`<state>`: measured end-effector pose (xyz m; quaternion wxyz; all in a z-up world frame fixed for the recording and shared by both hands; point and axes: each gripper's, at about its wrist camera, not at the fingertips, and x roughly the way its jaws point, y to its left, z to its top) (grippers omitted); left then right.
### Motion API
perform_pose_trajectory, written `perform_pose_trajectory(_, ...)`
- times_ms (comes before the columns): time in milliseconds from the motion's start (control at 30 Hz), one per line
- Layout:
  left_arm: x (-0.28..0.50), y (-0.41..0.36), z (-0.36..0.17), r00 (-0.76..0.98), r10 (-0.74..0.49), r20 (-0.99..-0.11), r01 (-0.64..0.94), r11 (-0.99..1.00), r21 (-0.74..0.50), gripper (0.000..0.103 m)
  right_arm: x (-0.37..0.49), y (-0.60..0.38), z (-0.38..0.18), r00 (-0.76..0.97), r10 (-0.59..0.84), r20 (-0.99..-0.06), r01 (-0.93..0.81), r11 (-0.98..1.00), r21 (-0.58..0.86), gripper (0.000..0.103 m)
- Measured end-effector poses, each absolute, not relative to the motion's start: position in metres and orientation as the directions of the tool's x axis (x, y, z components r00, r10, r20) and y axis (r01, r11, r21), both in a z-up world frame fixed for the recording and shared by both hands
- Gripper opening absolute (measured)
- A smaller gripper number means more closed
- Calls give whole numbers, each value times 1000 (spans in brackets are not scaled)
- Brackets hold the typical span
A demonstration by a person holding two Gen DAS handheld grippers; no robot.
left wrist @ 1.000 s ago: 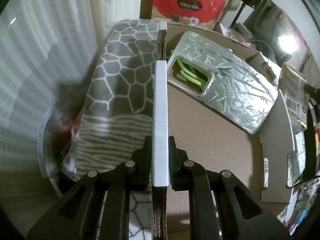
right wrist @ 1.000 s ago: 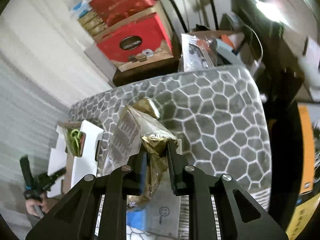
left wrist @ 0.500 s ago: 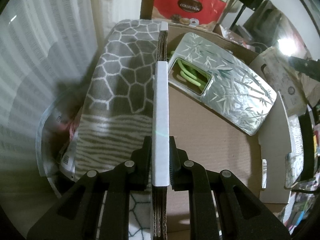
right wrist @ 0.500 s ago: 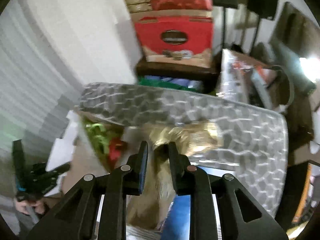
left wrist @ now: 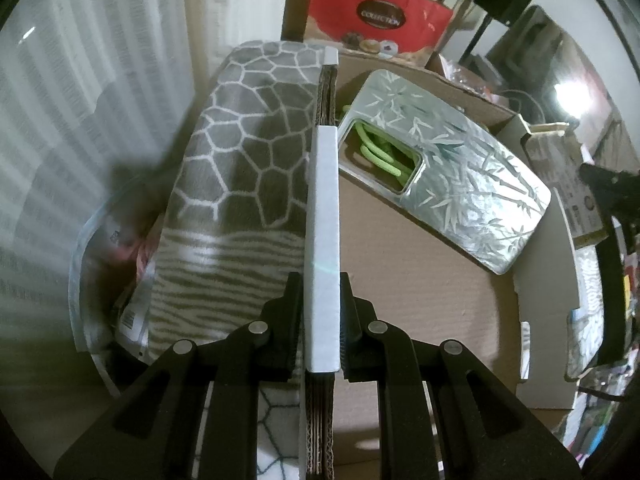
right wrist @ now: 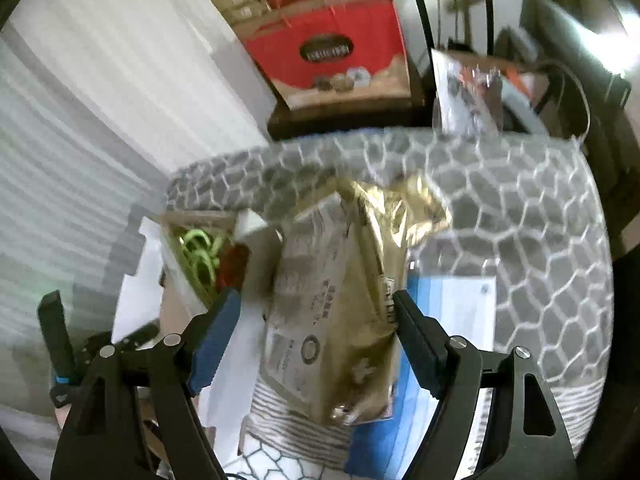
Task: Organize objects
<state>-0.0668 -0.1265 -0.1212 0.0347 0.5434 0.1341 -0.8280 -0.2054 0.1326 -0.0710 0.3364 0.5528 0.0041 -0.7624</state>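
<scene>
My left gripper (left wrist: 320, 284) is shut on the white-edged wall (left wrist: 322, 208) of a cardboard box (left wrist: 404, 280) and holds it steady. A silver bamboo-print case (left wrist: 464, 164) lies in the box, with green cords (left wrist: 380, 152) showing in its window. In the right wrist view a gold packet (right wrist: 344, 304) with a printed label hangs between the jaws of my right gripper (right wrist: 314, 304), over the box's near wall. Those jaws are opening. The blue left pad (right wrist: 216, 328) stands clear of the packet, and the right one is at most at its edge.
The box rests on a grey honeycomb-pattern blanket (right wrist: 520, 216). A red gift box (right wrist: 324, 36) stands on a dark stand behind it. A blue and white flat pack (right wrist: 452, 312) lies under the packet. White ribbed wall panels (left wrist: 80, 120) run along the left.
The right gripper has swung over toward the box and its jaws have gone from shut on the gold packet to wide apart. The left gripper has stayed still on the box wall.
</scene>
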Motion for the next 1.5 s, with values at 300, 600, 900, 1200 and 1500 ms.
perform_pose_trajectory(300,-68,-123,-120,-407,81,-910,204,-963,-177,14,-198,139,-48,-112,-639,-761,528,-687,499,50)
perform_pose_trajectory(600,-66,-124,-121,-408,79,-910,203,-963,-175,14,-185,100,-52,-36,-742,-670,576,-563,593,50)
perform_pose_trajectory(900,-63,-126,-120,-411,88,-908,208,-960,-187,14,-169,92,-36,-121,-658,-743,638,-625,450,50)
perform_pose_trajectory(1200,-62,-126,-120,-415,86,-906,207,-961,-186,15,-196,163,-85,-136,-587,-798,386,-774,503,72)
perform_pose_trajectory(1500,-63,-127,-120,-410,89,-908,211,-959,-189,15,-195,150,-86,-96,-597,-797,452,-739,499,29)
